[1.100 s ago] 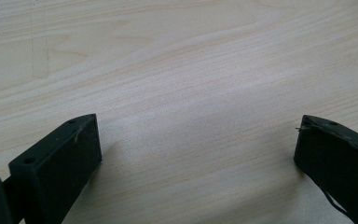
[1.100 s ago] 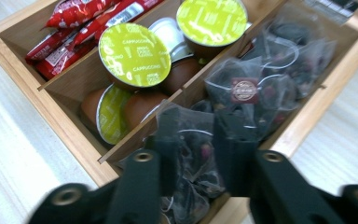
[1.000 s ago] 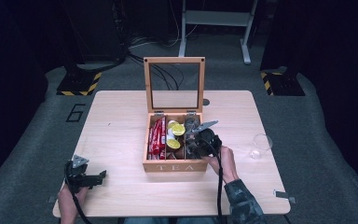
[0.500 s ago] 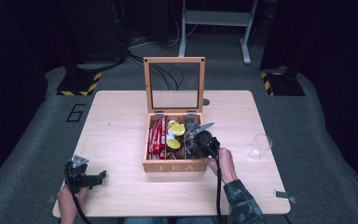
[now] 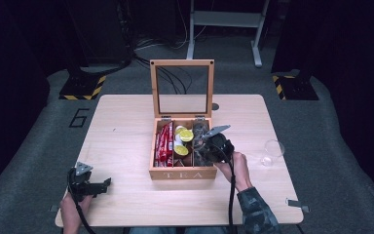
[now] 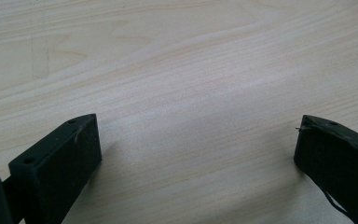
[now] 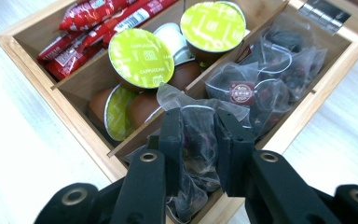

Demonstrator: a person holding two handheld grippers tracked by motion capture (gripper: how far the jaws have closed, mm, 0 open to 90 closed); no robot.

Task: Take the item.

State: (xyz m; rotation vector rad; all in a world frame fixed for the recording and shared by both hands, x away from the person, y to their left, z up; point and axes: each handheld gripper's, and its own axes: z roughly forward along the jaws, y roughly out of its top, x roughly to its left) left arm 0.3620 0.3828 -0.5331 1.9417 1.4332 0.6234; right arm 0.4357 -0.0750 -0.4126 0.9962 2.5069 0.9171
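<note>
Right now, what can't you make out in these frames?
- Tea bag clamped in the right tool: lower end hidden by the jaws, right gripper view.
- Tea box, right compartment: covered by tool and hand, high view.
- Red sachets: print too small.
- Clear cup: contents unreadable, high view.

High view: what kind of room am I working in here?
Probably a lab or recording studio, not a home: a lone wooden table on grey carpet, hazard-striped stand bases, loose cables, and a "6" marked on the floor.
</note>
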